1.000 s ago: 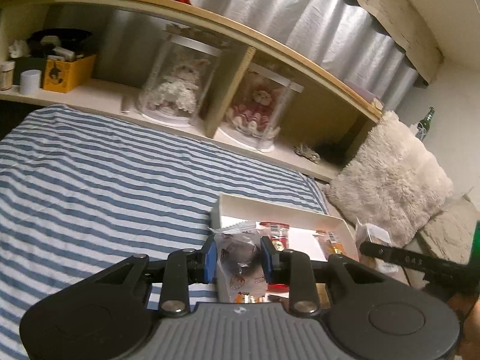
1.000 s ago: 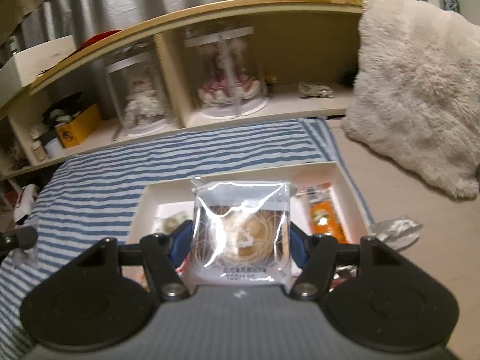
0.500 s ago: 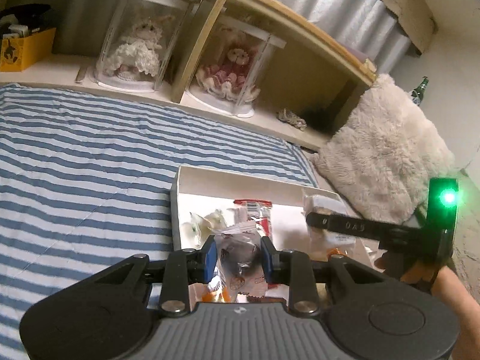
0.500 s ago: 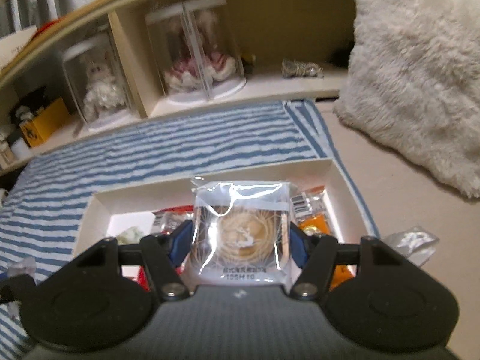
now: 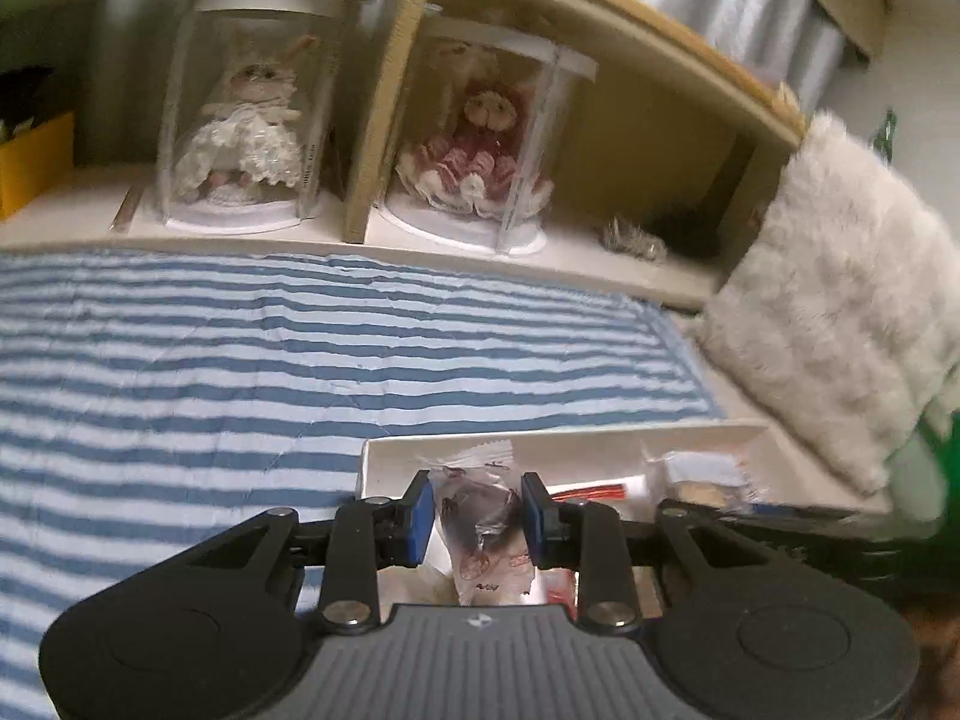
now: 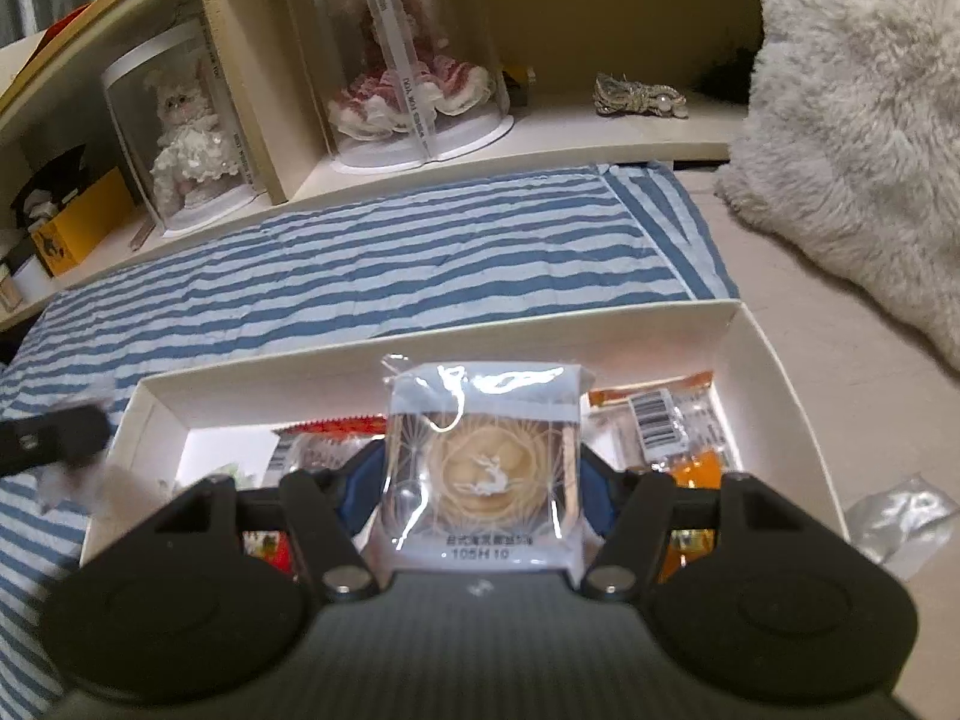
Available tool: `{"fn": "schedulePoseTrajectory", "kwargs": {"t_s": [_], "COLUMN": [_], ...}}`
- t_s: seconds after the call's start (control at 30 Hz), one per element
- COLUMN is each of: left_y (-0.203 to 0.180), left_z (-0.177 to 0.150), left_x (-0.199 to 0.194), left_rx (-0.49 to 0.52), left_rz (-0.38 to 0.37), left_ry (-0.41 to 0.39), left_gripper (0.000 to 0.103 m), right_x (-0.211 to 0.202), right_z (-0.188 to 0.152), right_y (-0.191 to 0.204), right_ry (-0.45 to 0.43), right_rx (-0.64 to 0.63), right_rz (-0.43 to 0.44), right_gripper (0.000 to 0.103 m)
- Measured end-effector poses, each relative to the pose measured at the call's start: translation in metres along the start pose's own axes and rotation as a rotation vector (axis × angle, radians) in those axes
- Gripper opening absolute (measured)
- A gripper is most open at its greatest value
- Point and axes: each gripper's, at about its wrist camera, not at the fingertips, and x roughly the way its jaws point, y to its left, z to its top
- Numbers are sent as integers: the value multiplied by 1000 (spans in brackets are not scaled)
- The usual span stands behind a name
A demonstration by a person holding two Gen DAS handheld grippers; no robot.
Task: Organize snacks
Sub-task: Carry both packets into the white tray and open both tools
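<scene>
Both of my hand-held grippers have dropped closer over the white box on the bed since a second ago. My left hand-held gripper pinches a small dark snack packet; my right hand-held gripper pinches a clear pastry packet. Several snacks already lie inside, including an orange packet. One clear wrapper lies outside, so I judge the job partly done.

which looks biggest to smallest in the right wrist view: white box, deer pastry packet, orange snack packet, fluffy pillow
1. white box
2. fluffy pillow, cropped by the frame, so unsure against the box
3. deer pastry packet, enlarged by nearness
4. orange snack packet, partly hidden
</scene>
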Motion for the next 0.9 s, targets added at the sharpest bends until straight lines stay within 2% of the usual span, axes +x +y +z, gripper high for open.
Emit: {"fn": "schedulePoseTrajectory", "kwargs": {"t_s": [0.27, 0.37, 0.47, 0.6, 0.77, 0.9], "left_y": [-20, -21, -24, -26, -20, -16], "left_z": [-10, -14, -21, -25, -10, 1], "left_x": [33, 37, 36, 33, 27, 27], "left_rx": [209, 211, 195, 175, 135, 150], "left_rz": [107, 106, 70, 28, 29, 55], "left_ry": [50, 82, 126, 146, 88, 67], "left_gripper": [32, 32, 32, 32, 31, 31], "right_x": [7, 9, 9, 7, 3, 3], "right_z": [-3, -4, -6, -7, -9, -4], "right_y": [-5, -4, -5, -6, -7, -9], "right_ry": [-8, -10, -5, -2, -10, -23], "right_rx": [12, 8, 12, 15, 18, 36], "right_rz": [31, 40, 41, 50, 52, 45], "right_gripper": [70, 70, 70, 70, 70, 70]}}
